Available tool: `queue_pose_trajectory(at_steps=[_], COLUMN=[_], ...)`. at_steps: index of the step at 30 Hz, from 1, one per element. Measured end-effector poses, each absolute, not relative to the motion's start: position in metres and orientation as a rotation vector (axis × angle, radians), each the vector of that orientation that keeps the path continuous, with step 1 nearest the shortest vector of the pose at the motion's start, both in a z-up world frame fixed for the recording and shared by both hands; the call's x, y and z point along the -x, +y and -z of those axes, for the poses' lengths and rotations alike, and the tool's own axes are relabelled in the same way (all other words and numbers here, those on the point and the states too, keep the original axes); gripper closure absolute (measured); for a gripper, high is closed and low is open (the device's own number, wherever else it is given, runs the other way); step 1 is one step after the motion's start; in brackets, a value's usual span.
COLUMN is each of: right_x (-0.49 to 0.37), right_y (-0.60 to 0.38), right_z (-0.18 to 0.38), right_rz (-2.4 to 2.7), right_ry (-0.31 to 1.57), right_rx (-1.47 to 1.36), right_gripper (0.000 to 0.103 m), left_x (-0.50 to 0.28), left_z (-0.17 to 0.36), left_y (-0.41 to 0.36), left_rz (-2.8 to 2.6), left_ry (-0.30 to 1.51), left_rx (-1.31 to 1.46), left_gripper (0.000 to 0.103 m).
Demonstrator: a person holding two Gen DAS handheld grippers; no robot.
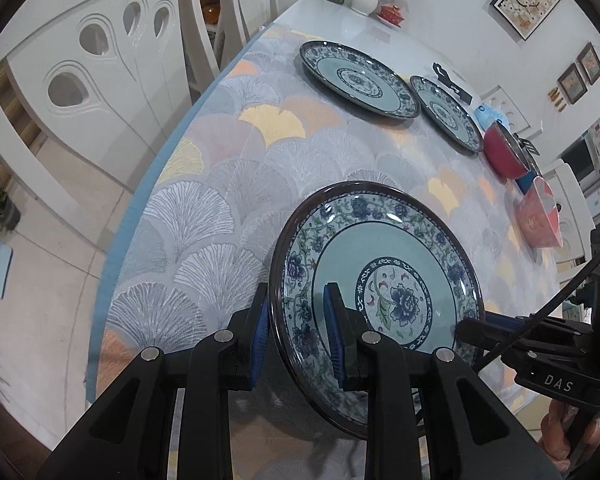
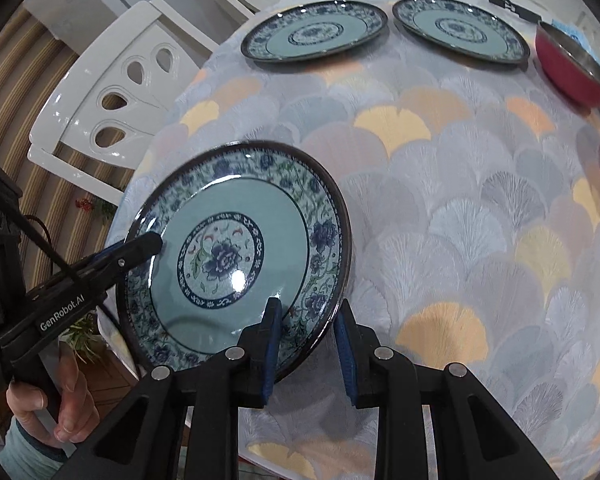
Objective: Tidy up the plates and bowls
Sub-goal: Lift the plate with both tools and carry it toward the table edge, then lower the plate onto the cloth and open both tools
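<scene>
Over the near bench point(image 1: 204, 184) edge, left wrist view: left hand-held gripper point(image 1: 298, 330) straddles the floral plate's point(image 1: 384, 280) rim, jaws parted, not clamped. Right wrist view: right hand-held gripper point(image 2: 310, 350) brackets the opposite rim, also spread; two matching plates point(image 2: 314, 32) lie far back.

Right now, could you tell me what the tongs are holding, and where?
Both straddle the near plate at its rim, on opposite sides: left tongs, right tongs. A firm clamp cannot be told.
</scene>
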State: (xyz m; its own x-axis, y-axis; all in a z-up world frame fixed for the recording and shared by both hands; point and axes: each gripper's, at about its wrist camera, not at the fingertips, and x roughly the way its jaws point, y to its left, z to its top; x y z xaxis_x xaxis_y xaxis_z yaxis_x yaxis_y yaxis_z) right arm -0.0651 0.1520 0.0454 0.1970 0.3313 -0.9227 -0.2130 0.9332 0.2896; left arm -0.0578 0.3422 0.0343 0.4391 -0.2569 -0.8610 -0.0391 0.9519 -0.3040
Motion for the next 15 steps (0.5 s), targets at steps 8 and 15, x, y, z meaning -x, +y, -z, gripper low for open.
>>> queue_pose_trajectory(at_steps=[8, 15], right_x=[0.071, 0.057], right_y=[0.139, 0.118], right_z=[-0.055, -0.099], right_rz=[-0.378, -0.348], right_ry=[1.319, 1.222], right_rx=[-0.114, -0.140], right_gripper=[0.076, 0.076], left_x=[0.054, 0.035], left_z=[-0.050, -0.097], left_y=[0.357, 0.360], left_rz=[0.100, 0.097], left_ry=[1.083, 0.964], left_rx=[0.280, 0.231], left_gripper=[0.081, 0.078])
